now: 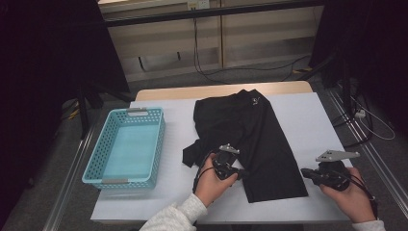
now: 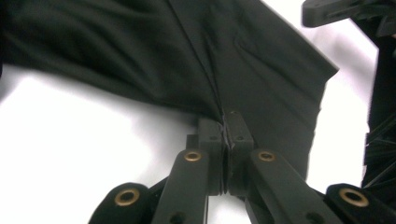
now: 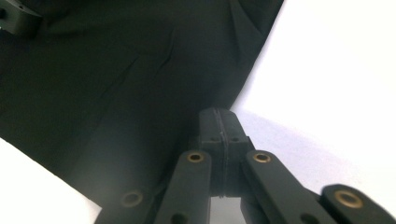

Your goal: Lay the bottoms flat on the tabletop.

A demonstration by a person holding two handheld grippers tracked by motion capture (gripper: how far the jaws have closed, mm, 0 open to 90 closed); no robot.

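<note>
While the black shorts lie flat on the white tabletop, their long axis runs away from the person, with the near hem stretching between the two hands. Left claw is clamped on the fabric at that hem's left end. Right claw, jaws together, sits at the hem's right corner; I cannot tell whether cloth is pinched there. An empty blue basket waits leftward.
</note>
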